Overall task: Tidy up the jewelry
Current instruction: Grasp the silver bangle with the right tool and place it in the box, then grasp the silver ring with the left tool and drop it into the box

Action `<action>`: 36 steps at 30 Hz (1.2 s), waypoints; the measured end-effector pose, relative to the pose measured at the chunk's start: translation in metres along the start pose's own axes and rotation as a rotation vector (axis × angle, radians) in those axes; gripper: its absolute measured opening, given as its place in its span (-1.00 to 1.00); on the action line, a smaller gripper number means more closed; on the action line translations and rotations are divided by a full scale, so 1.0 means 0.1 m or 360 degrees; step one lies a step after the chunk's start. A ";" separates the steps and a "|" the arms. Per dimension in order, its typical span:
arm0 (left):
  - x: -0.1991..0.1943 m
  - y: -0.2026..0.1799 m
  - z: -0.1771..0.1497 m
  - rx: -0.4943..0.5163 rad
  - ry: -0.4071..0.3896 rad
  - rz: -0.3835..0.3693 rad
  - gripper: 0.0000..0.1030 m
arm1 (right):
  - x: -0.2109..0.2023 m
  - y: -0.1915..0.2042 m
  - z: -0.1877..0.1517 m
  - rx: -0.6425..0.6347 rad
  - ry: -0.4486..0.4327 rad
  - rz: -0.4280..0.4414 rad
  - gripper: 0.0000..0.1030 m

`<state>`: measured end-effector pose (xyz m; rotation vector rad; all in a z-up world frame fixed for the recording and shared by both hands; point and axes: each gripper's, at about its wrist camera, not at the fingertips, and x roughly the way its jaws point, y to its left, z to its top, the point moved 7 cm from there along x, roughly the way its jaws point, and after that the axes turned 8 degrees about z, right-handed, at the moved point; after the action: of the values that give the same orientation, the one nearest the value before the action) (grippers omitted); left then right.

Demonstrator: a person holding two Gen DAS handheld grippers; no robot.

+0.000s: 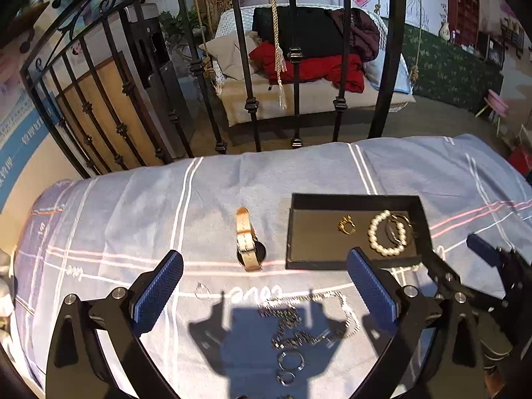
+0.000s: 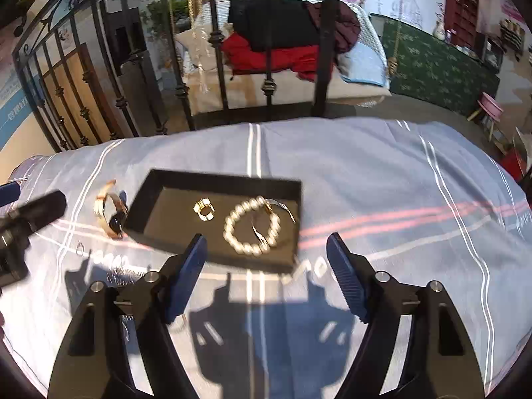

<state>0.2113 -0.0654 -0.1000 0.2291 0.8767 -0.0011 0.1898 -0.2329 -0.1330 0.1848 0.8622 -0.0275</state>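
Left wrist view: left hand-held gripper (image 1: pixel 264 286) wide open, nothing between its pads. Black tray (image 1: pixel 352 201), centre right, holds gold ring (image 1: pixel 346 225) and pearl bracelet (image 1: pixel 387 232). Watch (image 1: pixel 246 239) lies just left of the tray on the bed cover (image 1: pixel 133 206); silver chain (image 1: pixel 309 329) and small hoops (image 1: pixel 290 360) lie loose lower centre. Right hand-held gripper (image 2: pixel 266 256) also open, empty. Chain looks light, limp and slippery; pinch a bunched part. Take the watch by its strap.
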 end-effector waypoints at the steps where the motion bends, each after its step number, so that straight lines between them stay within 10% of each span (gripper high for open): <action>1: 0.00 0.01 -0.10 -0.0020 0.0019 -0.0021 0.88 | -0.06 -0.04 -0.10 0.0010 0.0005 -0.0003 0.52; 8: 0.62 0.08 -1.31 -0.0095 0.0425 -0.0078 0.88 | -0.22 -0.11 -0.89 0.0008 0.0124 -0.0012 0.53; 13: 0.69 -0.12 -1.45 0.0038 0.0339 -0.0049 0.72 | -0.18 -0.04 -1.10 -0.0009 0.0183 0.0017 0.53; 19: 0.56 -0.28 -1.40 0.0099 0.0227 -0.0148 -0.45 | -0.19 0.04 -1.03 -0.0049 0.0147 0.0023 0.56; 27: 0.40 -0.21 -1.22 0.0031 0.0163 -0.0211 -0.46 | -0.20 0.06 -0.93 -0.0035 0.0131 0.0027 0.56; 36: 0.04 -0.36 -0.06 0.0057 -0.0137 -0.0224 -0.46 | -0.18 0.13 -0.46 -0.0052 0.0051 0.0026 0.56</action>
<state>0.2065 -0.0989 -0.1140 0.1992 0.8059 -0.1568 0.1450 -0.2134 -0.1465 0.1623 0.8926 0.0049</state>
